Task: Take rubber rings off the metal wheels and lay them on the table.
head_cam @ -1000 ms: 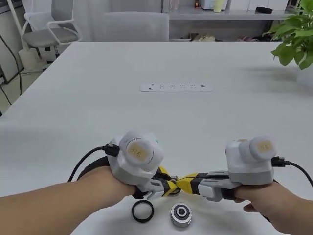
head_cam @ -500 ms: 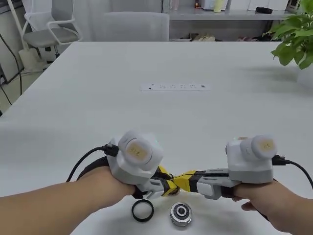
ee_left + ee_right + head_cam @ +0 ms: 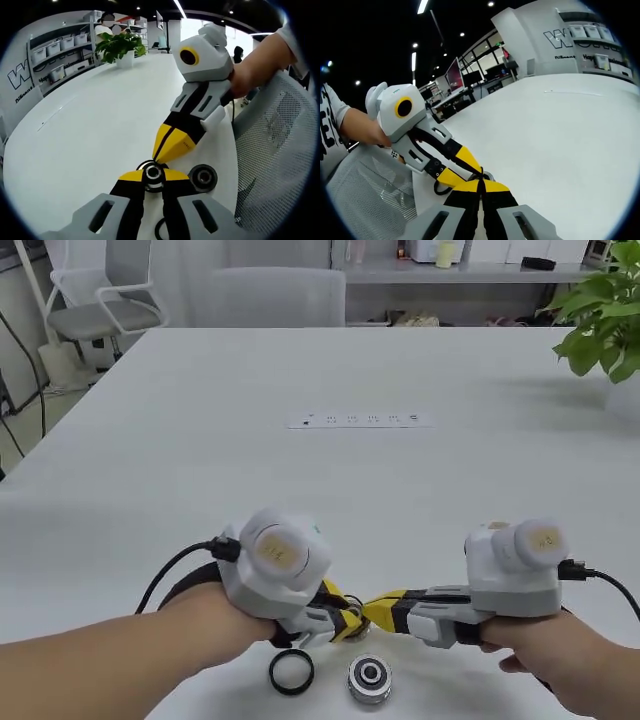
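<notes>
The big white table top (image 3: 420, 490) looks smooth and matt with barely any glare, and the loose black rubber ring (image 3: 291, 671) on it is just as dull, while the round silver metal wheel (image 3: 370, 679) beside it is properly shiny. The left gripper (image 3: 152, 176) and right gripper (image 3: 481, 186) are both matt light-grey plastic shells with smooth yellow-and-black jaws. The small metal wheel (image 3: 152, 171) pinched in the left one's jaws has a polished bright centre, and the grey chair back (image 3: 280, 150) is open woven mesh.

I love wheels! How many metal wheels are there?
2. One round silver metal wheel lies on the white table; a second wheel sits in the left gripper. More may be hidden.
</notes>
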The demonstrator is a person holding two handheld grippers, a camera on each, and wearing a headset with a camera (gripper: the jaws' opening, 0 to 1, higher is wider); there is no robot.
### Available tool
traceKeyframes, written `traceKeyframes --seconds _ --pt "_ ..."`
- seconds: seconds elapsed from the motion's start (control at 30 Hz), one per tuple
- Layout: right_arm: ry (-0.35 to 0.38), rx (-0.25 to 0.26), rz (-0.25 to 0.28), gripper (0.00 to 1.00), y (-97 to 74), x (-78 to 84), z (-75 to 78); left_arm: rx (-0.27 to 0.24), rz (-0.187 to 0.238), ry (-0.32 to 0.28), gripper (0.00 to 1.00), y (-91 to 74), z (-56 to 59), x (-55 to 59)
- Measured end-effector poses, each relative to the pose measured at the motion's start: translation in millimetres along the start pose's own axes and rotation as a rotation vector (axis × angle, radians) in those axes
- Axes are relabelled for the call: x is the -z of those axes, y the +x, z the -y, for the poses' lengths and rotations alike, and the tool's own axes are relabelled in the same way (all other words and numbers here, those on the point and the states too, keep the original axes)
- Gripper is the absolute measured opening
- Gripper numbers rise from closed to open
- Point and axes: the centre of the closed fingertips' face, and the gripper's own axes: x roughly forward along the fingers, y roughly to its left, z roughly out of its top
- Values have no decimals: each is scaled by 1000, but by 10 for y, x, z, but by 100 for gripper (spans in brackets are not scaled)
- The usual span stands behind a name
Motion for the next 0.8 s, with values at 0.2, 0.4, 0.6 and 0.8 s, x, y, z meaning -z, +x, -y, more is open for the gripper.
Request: traceKeyframes --seconds 0.2,0.4,0.6,0.8 --pt "3 4 -4 0 1 16 23 8 2 3 8 2 2 -2" --pt "4 5 0 0 -6 4 17 12 -3 1 8 1 0 -4" --pt "8 4 7 0 -13 -8 20 15 -6 -2 10 -13 -2 -5" --pt "17 9 26 0 -36 -46 43 15 15 -6 12 -72 -10 -48"
